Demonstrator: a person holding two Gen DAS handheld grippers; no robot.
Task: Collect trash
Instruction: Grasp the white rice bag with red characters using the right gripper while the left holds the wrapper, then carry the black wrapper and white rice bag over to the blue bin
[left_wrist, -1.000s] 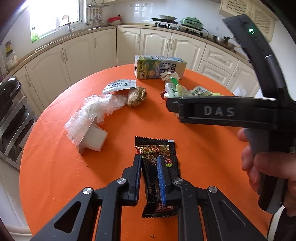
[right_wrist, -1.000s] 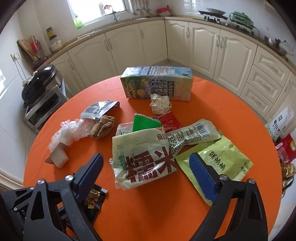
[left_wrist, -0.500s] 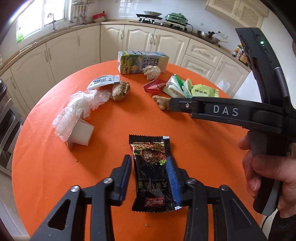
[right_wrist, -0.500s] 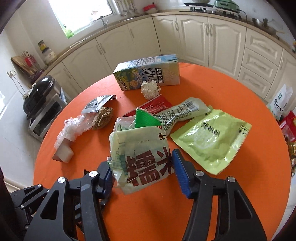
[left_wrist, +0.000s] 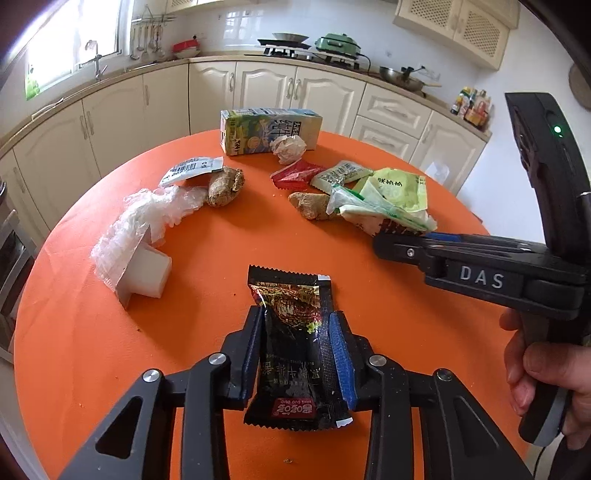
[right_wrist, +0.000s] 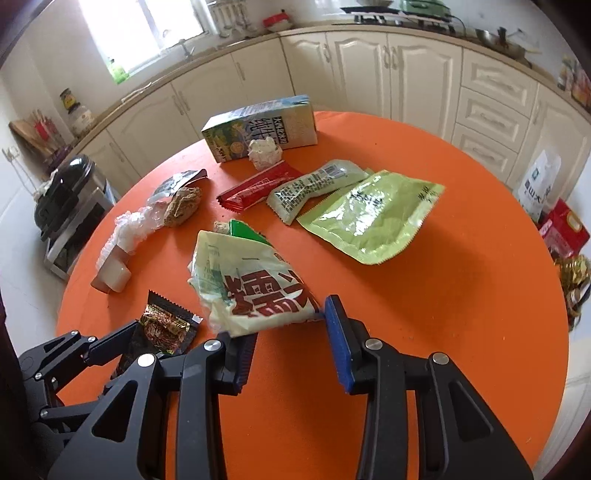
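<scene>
My left gripper (left_wrist: 297, 325) is shut on a black snack wrapper (left_wrist: 295, 354), which lies flat between the pads on the round orange table (left_wrist: 74, 332). The wrapper also shows in the right wrist view (right_wrist: 162, 328). My right gripper (right_wrist: 291, 325) grips the near edge of a pale green bag with red characters (right_wrist: 251, 280); the bag hangs between the pads, which stand apart. In the left wrist view the right gripper (left_wrist: 384, 240) touches that bag (left_wrist: 373, 214).
On the table lie a milk carton (right_wrist: 258, 127), a crumpled paper ball (right_wrist: 264, 153), a red wrapper (right_wrist: 258, 186), a grey-green packet (right_wrist: 314, 186), a bright green pouch (right_wrist: 369, 218), ginger pieces (left_wrist: 225, 186), clear plastic (left_wrist: 147, 214) and a white cup (left_wrist: 147, 273).
My right gripper has closed onto the red-lettered bag and pulled it toward me, away from the pile. My left gripper has closed on the black wrapper.
</scene>
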